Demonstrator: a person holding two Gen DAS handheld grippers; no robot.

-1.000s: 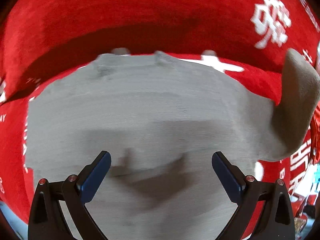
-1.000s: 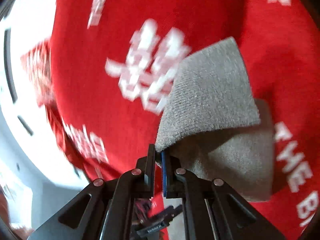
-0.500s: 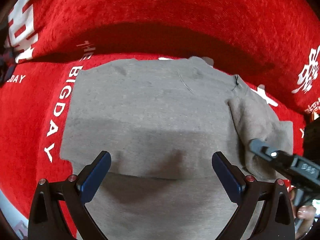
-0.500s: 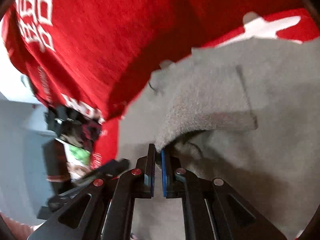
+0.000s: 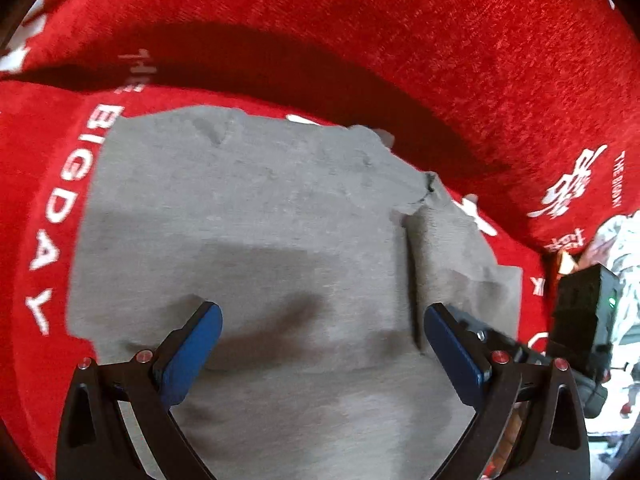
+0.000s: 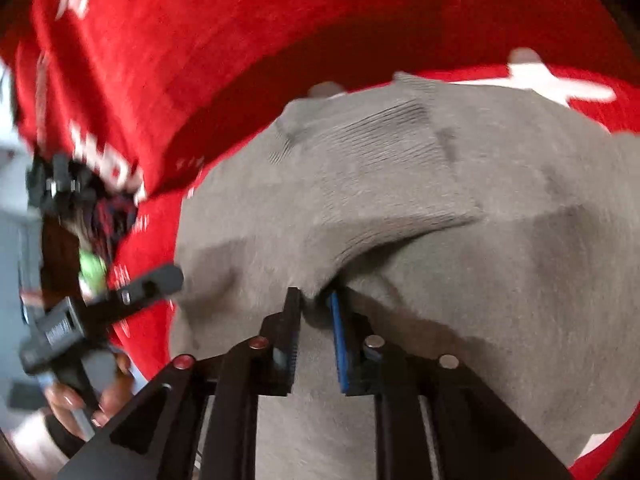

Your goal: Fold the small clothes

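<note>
Grey knit garment (image 5: 248, 240) laid flat on red printed cloth (image 5: 360, 40).
Left gripper (image 5: 320, 344) is held wide apart above it; only the right-wrist view shows the right gripper (image 6: 314, 320) slightly parted, folded sleeve edge (image 6: 400, 184) between its tips.

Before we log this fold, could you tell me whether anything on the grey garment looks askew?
Yes: on the grey knit garment, the folded-over ribbed sleeve lies at a slant, its tip lifted at the right gripper.
</note>
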